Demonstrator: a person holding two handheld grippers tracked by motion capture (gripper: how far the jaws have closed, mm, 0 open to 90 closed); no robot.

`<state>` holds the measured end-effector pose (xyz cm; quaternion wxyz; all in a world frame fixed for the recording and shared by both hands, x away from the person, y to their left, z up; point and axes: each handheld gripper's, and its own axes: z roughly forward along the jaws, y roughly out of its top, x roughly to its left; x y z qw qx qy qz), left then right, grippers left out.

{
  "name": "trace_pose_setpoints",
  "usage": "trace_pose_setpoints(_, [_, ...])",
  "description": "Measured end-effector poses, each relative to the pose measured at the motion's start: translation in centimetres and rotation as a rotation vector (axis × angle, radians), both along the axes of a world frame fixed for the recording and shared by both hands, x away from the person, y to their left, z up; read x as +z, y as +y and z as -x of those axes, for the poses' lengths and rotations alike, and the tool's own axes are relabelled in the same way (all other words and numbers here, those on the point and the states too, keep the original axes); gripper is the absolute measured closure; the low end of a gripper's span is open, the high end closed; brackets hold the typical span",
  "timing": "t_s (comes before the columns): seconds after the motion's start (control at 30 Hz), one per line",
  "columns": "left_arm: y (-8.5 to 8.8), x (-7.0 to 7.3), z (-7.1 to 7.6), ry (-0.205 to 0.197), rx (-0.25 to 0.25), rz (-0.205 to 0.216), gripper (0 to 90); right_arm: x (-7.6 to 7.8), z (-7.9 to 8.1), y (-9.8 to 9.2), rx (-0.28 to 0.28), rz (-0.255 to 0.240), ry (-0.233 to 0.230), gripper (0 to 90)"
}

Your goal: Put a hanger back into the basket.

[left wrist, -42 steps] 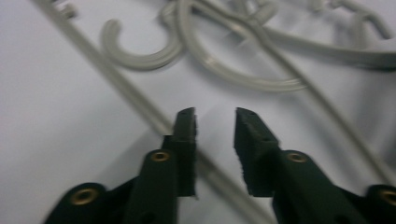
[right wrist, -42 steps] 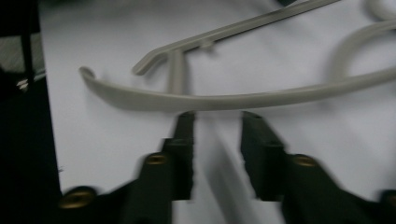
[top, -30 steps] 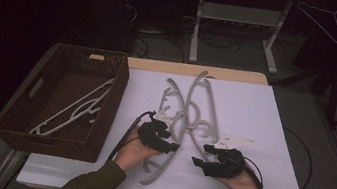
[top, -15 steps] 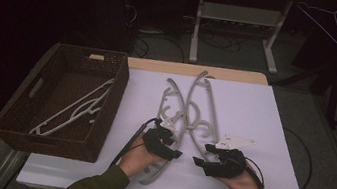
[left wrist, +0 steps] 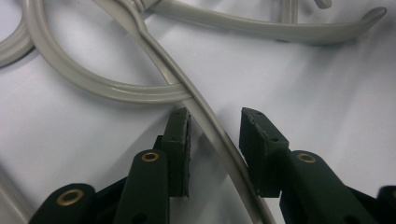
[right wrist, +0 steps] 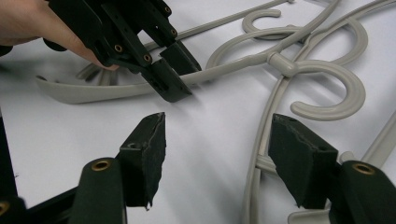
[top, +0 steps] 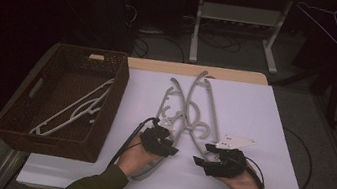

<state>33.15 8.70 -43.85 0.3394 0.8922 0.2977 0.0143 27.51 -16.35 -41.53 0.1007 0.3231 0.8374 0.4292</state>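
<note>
The left gripper (left wrist: 215, 149) has just been closing its jaws around an arm of a grey plastic hanger (left wrist: 205, 121) lying on the white table (top: 255, 112); the left pad touches the arm, with a gap at the other. Since the earlier frames both hands have kept their places. The right gripper (right wrist: 219, 163) rests just beside, jaws apart on bare table.
</note>
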Motion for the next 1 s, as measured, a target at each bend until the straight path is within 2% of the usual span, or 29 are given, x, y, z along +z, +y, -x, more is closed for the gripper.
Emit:
trace_pose_setpoints(0.07, [0.4, 0.1, -0.1, 0.002, -0.011, -0.013, 65.6, 0.0, 0.0, 0.0, 0.000, 0.000, 0.000, 36.2])
trace_pose_setpoints(0.1, [0.4, 0.0, 0.0, 0.009, 0.010, 0.006, 66.3, 0.0, 0.0, 0.0, 0.000, 0.000, -0.001, 36.1])
trace_pose_setpoints(0.13, [0.7, 0.1, -0.1, 0.002, -0.007, -0.018, 67.1, 0.0, 0.0, 0.0, 0.000, 0.000, -0.002, 36.1])
trace_pose_setpoints(0.17, [0.8, 0.1, 0.0, 0.009, 0.009, -0.004, 67.8, 0.0, 0.0, 0.0, -0.001, -0.001, -0.002, 36.1])
trace_pose_setpoints(0.2, [1.1, 0.2, -0.1, 0.007, -0.009, -0.026, 68.6, 0.0, 0.0, 0.0, -0.004, -0.001, 0.001, 36.1])
trace_pose_setpoints(0.3, [1.6, 0.2, -0.1, 0.013, 0.019, -0.019, 70.7, 0.0, 0.0, 0.0, -0.003, -0.002, 0.000, 36.1])
trace_pose_setpoints(0.47, [3.2, 0.4, -0.1, 0.023, 0.025, -0.041, 74.9, 0.1, 0.0, -0.1, -0.009, -0.008, -0.001, 36.2])
trace_pose_setpoints(0.57, [3.8, 0.3, -0.3, 0.031, 0.036, -0.020, 74.4, 0.1, 0.0, -0.1, -0.010, -0.008, -0.003, 36.2])
trace_pose_setpoints(0.6, [3.8, 0.3, -0.4, 0.027, 0.031, -0.024, 73.2, 0.1, -0.1, -0.1, -0.010, -0.009, -0.004, 36.2])
trace_pose_setpoints(0.63, [3.5, 0.2, -0.4, 0.022, 0.045, -0.013, 71.2, 0.1, -0.1, -0.1, -0.011, -0.008, -0.004, 36.2])
trace_pose_setpoints(0.67, [3.4, 0.3, -0.5, 0.014, 0.036, -0.025, 70.7, 0.1, -0.1, -0.1, -0.012, -0.009, -0.003, 36.2])
trace_pose_setpoints(0.83, [2.8, 0.3, -0.7, -0.005, 0.038, -0.048, 73.2, 0.1, 0.0, -0.1, -0.014, -0.010, -0.005, 36.2])
trace_pose_setpoints(1.0, [3.0, 0.3, -0.9, 0.007, 0.048, -0.041, 75.9, 0.1, 0.0, -0.2, -0.014, -0.009, -0.009, 36.5])
